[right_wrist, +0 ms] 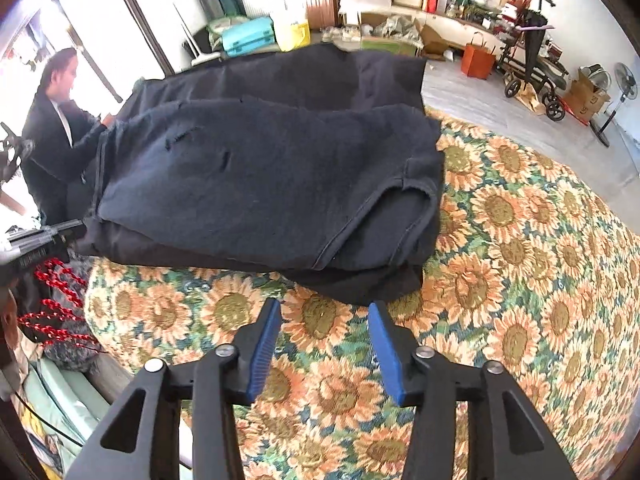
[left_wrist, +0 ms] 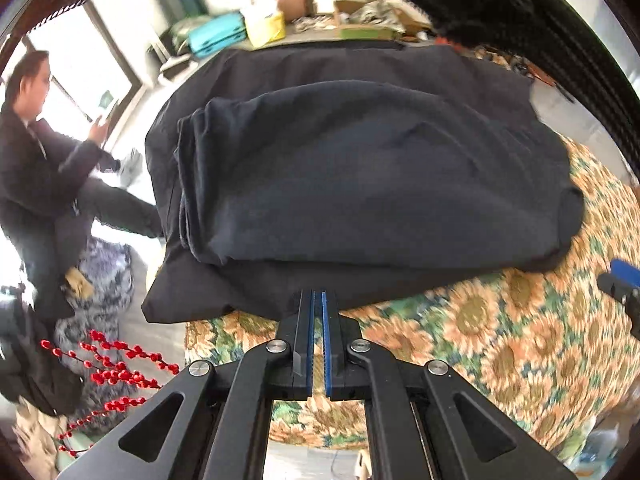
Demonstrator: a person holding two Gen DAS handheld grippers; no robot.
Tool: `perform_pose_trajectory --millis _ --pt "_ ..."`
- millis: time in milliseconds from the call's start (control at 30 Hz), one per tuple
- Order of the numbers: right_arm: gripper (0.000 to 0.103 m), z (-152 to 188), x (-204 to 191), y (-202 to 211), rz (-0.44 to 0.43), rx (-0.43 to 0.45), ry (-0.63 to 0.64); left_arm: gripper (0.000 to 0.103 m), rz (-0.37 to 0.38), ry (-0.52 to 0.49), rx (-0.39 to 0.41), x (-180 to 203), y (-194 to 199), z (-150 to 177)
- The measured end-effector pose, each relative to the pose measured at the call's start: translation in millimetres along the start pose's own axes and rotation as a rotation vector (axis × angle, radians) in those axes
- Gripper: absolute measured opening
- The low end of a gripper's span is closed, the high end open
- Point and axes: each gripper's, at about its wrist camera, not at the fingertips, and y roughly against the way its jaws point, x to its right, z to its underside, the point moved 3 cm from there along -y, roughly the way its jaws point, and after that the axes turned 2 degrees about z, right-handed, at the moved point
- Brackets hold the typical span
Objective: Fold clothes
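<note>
While the left hand-held gripper (left_wrist: 318, 300) pinches the folded dark garment's (left_wrist: 360, 168) near edge (bench sunflower-clothed), the right hand-held gripper (right_wrist: 325, 314) hovers spread.

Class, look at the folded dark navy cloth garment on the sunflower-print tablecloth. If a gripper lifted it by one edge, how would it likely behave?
The folded dark navy cloth garment would probably sag and unfold: its layers drape softly and its edges curl. It looks light for its bulk, being thin fabric. On the sunflower-print tablecloth it would likely bunch up when pushed, since the left gripper, shut at its near edge, meets limp cloth.
</note>
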Motion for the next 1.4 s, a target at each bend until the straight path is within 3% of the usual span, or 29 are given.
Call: perform_pose_trajectory --millis 67,200,233,267,300,333,533,800,1167,1400 --pt "0.067 4 1 15 0.007 0.04 -0.009 0.003 0.016 -0.01 0.03 -2 4 10" --pt "0.074 16 0 42 -0.019 0.093 -0.024 0.009 0.024 -0.006 0.078 4 15 28" --pt "0.076 18 -1 46 -0.026 0.097 -0.026 0.028 0.017 -0.008 0.083 3 16 30" --pt "0.078 21 -2 49 -0.031 0.101 -0.027 0.063 0.009 -0.011 0.088 2 17 33" --pt "0.079 22 -4 49 -0.03 0.104 -0.026 0.081 0.011 -0.006 0.108 3 23 35" --pt "0.082 24 -6 50 -0.028 0.107 -0.025 0.091 0.013 0.0 0.128 4 29 36" --pt "0.087 30 -12 48 -0.007 0.102 -0.008 0.091 -0.006 -0.024 0.139 13 42 41" --pt "0.089 36 -15 52 0.005 0.098 0.016 0.091 0.065 -0.021 0.117 22 39 41" --pt "0.103 42 -23 68 -0.001 0.138 0.054 0.091 0.122 0.076 0.116 0 41 43" --pt "0.103 46 -36 79 -0.005 0.169 0.092 0.091 0.11 0.073 0.117 -2 48 46"
